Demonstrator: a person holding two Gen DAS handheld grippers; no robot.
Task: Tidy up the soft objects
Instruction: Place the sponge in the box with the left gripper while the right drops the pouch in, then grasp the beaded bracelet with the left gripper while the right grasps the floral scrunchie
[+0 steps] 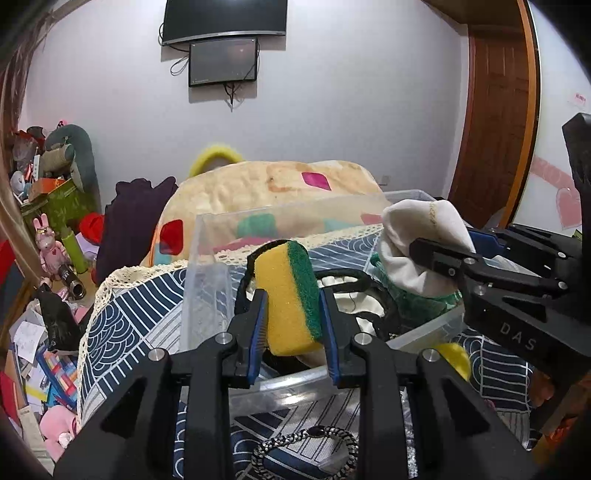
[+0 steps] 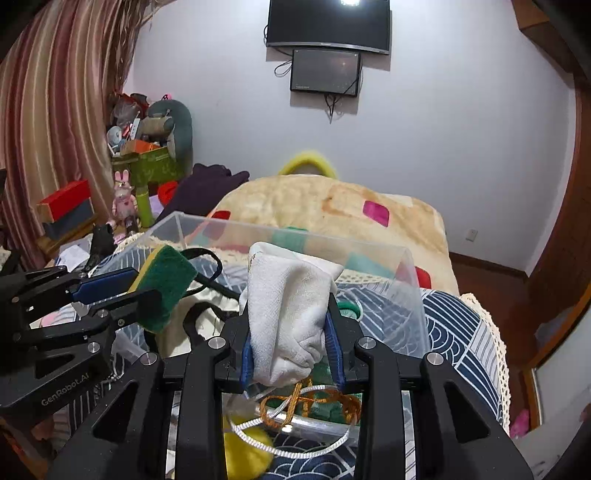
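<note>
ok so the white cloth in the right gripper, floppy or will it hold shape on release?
Probably floppy: the white cloth bunches and folds between the right gripper fingers, its top slumping over. It looks light and should drop limp into the clear bin. Unlikely to slip: the fabric looks textured and is visibly pinched.

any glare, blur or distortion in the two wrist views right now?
Left wrist: strong fisheye bend with dark corners, door frame bowed; sponge sharp, soft glare on the clear bin rim. Right wrist: same bend; a light glares off the TV, small glint on the bin; cloth sharp.
</note>
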